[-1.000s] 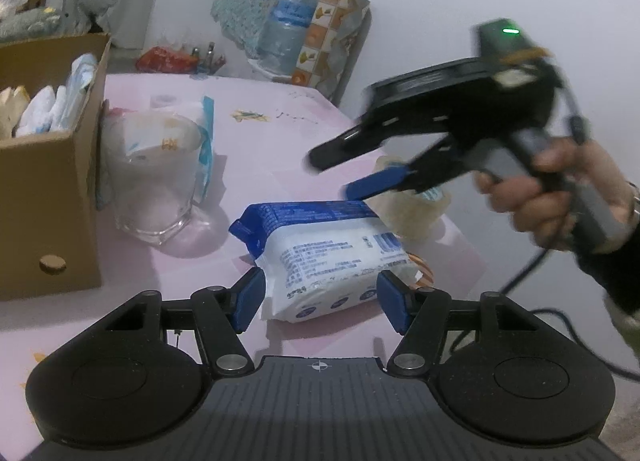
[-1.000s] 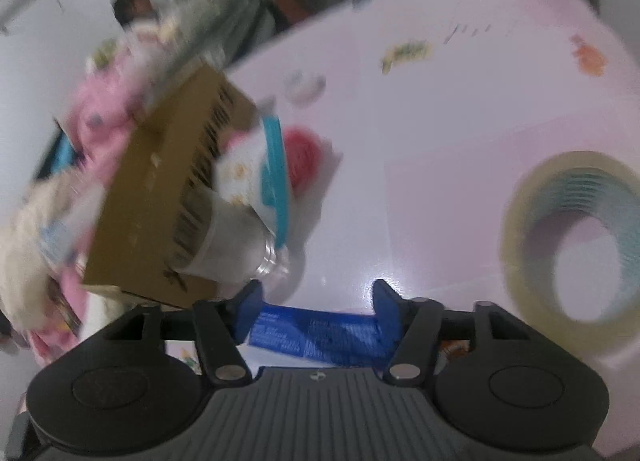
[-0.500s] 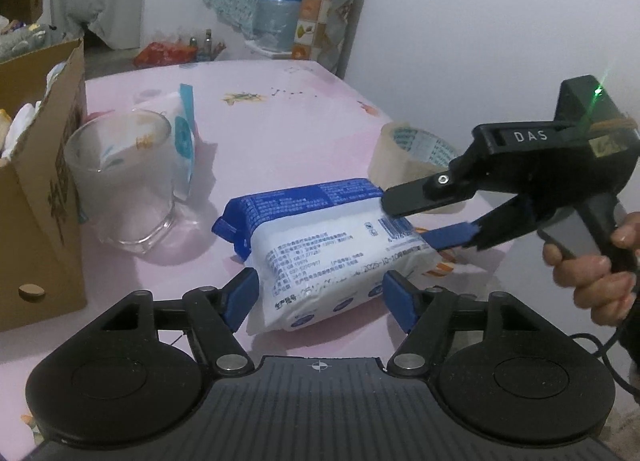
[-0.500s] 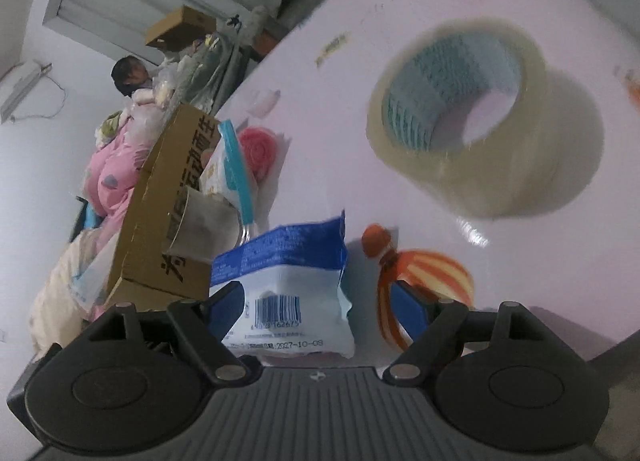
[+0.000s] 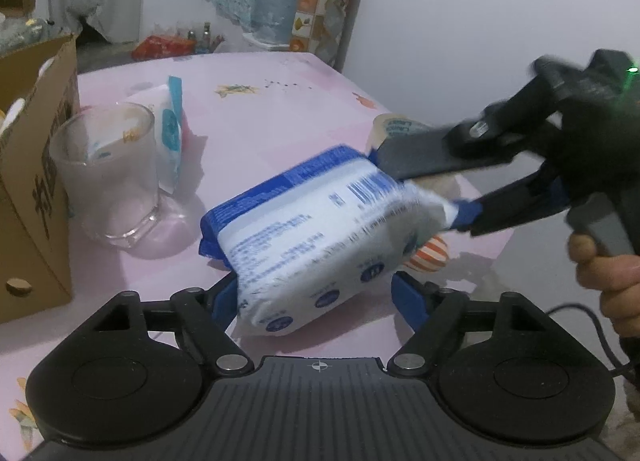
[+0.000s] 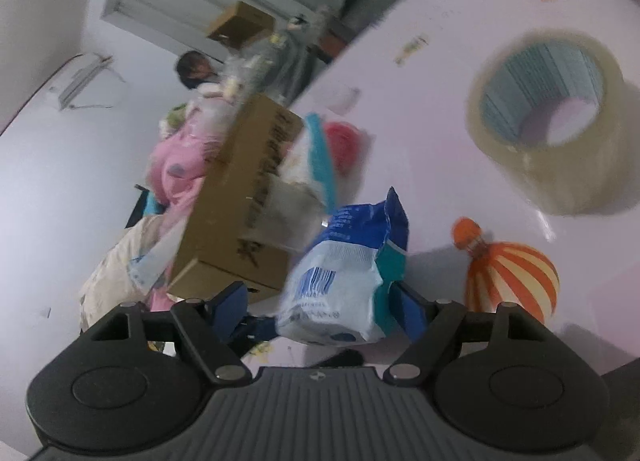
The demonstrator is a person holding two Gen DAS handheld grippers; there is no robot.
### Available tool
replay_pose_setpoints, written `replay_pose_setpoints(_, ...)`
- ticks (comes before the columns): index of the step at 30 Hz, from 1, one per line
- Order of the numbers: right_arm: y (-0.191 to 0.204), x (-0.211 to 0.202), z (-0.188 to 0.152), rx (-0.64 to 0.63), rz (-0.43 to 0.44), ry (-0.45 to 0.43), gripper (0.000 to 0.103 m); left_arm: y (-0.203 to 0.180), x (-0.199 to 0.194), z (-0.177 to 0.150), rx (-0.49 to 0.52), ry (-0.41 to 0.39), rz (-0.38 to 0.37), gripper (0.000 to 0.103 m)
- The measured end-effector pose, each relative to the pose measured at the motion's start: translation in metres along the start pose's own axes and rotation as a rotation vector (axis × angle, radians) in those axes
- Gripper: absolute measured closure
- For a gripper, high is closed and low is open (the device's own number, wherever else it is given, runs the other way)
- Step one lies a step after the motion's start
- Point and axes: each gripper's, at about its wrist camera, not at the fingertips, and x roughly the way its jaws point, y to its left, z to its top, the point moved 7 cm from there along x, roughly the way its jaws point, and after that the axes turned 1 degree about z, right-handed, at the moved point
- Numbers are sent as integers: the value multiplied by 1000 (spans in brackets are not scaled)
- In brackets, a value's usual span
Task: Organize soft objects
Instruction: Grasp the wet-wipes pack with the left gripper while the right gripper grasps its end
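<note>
**Pack tipped up — right end off the table**

Since half a second ago the pack (image 5: pixel 316 229) has gone from lying flat to tilted, its right end raised by the right gripper (image 5: pixel 420 181); the left end appears low, near the table (image 5: pixel 280 93). The right gripper's fingers straddle that end, upper one on top and lower blue pad under the crimped seal — narrow, apparently pinching, though blur hides the contact. The left gripper (image 5: pixel 316 301) sits wide open, the pack's near edge between its pads without a squeeze.

Judgement: this is the pick-up for the box (image 5: pixel 36 189). The film is slippery and the fill soft, so a grip on the seal alone may slide. Better for the left gripper to close on the body before lifting over the glass (image 5: pixel 108 177), keeping clear of the tape (image 6: pixel 548 129).
</note>
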Motion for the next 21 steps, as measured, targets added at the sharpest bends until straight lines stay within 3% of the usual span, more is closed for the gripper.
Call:
replay_pose_setpoints(4, 22, -11, 1, -53, 29, -29, 36, 0, 1, -2, -39, 12, -36, 23)
replay_pose_setpoints(9, 35, -18, 2, -113, 0, -61, 36, -4, 1, -3, -58, 10, -82, 23)
replay_pose_setpoints(17, 58, -16, 8, -184, 21, -64, 36, -2, -6, -8, -119, 7, -171, 23)
replay_pose_setpoints(21, 71, -5, 10, -223, 47, -41, 35, 2, -11, -12, -133, 4, -180, 23)
